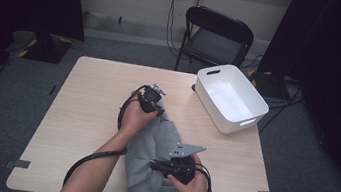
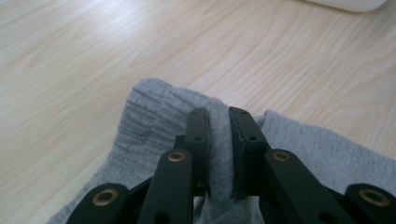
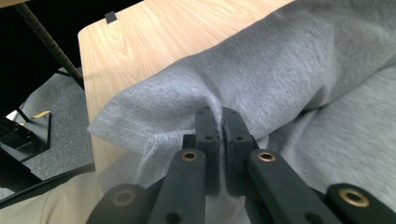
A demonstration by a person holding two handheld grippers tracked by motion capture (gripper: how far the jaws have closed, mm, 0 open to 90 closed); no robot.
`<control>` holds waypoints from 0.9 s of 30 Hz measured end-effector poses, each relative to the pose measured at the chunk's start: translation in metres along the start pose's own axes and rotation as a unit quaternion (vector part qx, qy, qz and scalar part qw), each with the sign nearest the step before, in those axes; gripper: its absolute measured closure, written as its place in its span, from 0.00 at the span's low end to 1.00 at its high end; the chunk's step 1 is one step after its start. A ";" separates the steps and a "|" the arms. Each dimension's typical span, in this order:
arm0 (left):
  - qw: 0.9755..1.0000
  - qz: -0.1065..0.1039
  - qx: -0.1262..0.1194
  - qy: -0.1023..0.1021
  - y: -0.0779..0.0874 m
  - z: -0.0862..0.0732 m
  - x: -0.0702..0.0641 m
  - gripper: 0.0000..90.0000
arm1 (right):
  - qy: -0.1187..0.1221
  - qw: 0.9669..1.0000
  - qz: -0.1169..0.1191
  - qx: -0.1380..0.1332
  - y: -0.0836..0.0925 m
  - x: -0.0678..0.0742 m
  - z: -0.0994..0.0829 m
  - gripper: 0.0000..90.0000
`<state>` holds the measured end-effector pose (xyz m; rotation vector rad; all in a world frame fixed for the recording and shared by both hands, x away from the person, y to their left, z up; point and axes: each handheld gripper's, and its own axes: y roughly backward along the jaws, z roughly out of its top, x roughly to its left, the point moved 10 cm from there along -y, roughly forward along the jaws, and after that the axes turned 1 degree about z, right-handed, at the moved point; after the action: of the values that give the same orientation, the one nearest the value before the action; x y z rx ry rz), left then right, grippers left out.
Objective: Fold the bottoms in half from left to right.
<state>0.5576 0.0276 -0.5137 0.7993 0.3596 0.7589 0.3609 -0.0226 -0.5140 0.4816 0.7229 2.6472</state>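
Note:
A grey sweat garment (image 1: 149, 143) lies crumpled on the near middle of the wooden table (image 1: 90, 110). My left gripper (image 1: 159, 113) is at its far end. In the left gripper view the left gripper (image 2: 218, 112) is shut on a fold next to the ribbed hem of the garment (image 2: 149, 121). My right gripper (image 1: 155, 164) is at the near end, close to the table's front edge. In the right gripper view the right gripper (image 3: 215, 112) pinches a stitched edge of the garment (image 3: 280, 70) tight between its pads.
A white plastic bin (image 1: 250, 121) stands at the table's far right corner. Behind the table is a black folding chair (image 1: 217, 37). Bare wood lies to the left of the garment. Tape marks sit at both front corners.

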 end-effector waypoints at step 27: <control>0.999 -0.004 -0.052 -0.002 0.034 -0.005 -0.006 0.53 | -0.011 1.000 -0.015 0.002 0.010 -0.013 -0.015 0.97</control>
<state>0.5341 0.0414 -0.4913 0.6999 0.3175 0.7630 0.3636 -0.0420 -0.5239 0.4947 0.7224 2.6088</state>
